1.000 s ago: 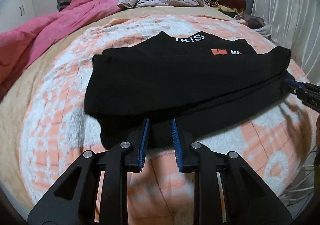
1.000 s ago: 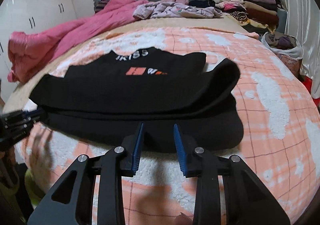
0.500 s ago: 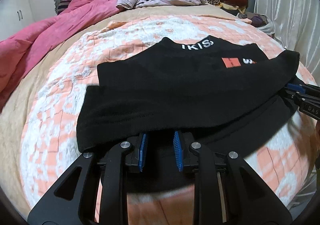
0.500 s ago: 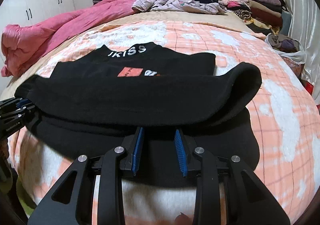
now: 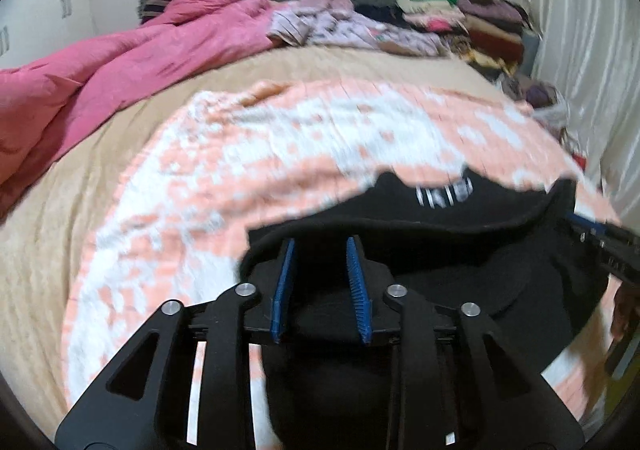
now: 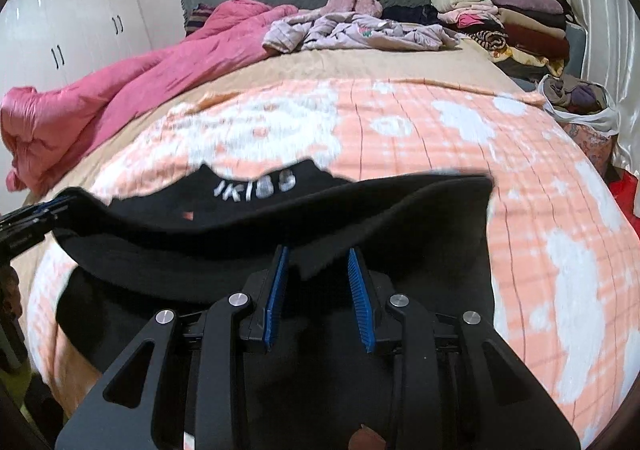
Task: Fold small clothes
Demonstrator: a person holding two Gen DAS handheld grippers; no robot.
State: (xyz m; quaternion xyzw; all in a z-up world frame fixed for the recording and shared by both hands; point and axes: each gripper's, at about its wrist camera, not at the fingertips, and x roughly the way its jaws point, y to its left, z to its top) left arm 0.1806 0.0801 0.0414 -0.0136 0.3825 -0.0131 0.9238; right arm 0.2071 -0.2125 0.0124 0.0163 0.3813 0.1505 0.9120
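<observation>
A: What has changed since a moment ago?

B: The black sweatshirt [image 6: 248,226] has a folded edge, and that edge is lifted higher now. It covers most of the orange patch on the chest. Only a tiny bit of orange shows in the right wrist view. Both pictures are more blurry too.

A: Where is the sweatshirt?

B: On the bed, on the peach and white blanket [image 6: 460,153]. The white letters on the collar [image 5: 443,194] face up.

A: What are the grippers doing?

B: The left gripper [image 5: 321,250] has its blue fingers [image 5: 286,270] apart, with black cloth between them and over the tips. The right gripper [image 6: 316,258] looks the same. I cannot tell if either one is pinching the cloth.

A: Does one view show more?

B: Yes. The right wrist view shows white cupboards [image 6: 72,21] and a white plastic bag [image 6: 588,109] with clothes stuffed in it. The left wrist view shows the right gripper at the sweatshirt's far corner. Both show the pink quilt [image 5: 132,61] and the pile of folded clothes [image 6: 504,21].
</observation>
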